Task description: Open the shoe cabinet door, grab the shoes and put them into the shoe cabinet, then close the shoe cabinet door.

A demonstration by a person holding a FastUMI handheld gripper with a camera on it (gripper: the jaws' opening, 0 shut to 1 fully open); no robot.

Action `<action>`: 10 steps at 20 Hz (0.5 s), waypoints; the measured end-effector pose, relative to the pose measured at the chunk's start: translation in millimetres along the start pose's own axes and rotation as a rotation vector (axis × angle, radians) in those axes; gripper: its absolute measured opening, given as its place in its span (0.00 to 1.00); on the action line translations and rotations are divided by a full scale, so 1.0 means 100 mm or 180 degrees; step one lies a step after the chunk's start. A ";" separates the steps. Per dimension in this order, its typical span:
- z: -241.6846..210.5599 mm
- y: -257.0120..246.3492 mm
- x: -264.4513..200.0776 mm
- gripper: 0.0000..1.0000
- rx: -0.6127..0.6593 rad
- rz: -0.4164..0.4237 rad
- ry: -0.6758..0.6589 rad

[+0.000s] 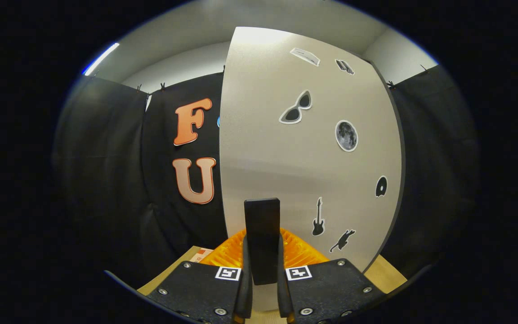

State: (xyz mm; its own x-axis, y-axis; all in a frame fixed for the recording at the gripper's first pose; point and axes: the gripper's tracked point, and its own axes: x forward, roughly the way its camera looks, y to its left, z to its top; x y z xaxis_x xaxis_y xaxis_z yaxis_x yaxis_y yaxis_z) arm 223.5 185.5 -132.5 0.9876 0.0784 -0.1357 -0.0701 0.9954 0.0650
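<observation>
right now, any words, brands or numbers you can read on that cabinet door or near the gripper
None can be read.
White sticker at the top of the cabinet door: print too small.
Other door stickers: pictures, no text.
Gripper, fingers closed on the door handle: square coded tags, no words.

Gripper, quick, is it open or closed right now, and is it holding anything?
Gripper: closed, both fingers pressing on the dark upright handle of the cabinet door.

Pale grey cabinet door [259, 148] — black stickers [346, 135] — black handle [262, 238]
</observation>
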 end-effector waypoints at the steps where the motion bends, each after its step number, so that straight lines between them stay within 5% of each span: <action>1: 0.01 -0.04 -0.06 0.22 0.0019 -0.0035 -0.0008; 10: 0.01 -0.34 -0.55 0.22 0.0090 0.0094 -0.0078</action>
State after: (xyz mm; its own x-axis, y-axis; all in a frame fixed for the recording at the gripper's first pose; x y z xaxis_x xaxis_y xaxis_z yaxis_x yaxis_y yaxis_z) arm 172.0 146.9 -126.7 0.9883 0.1061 -0.1091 -0.0957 0.9907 0.0967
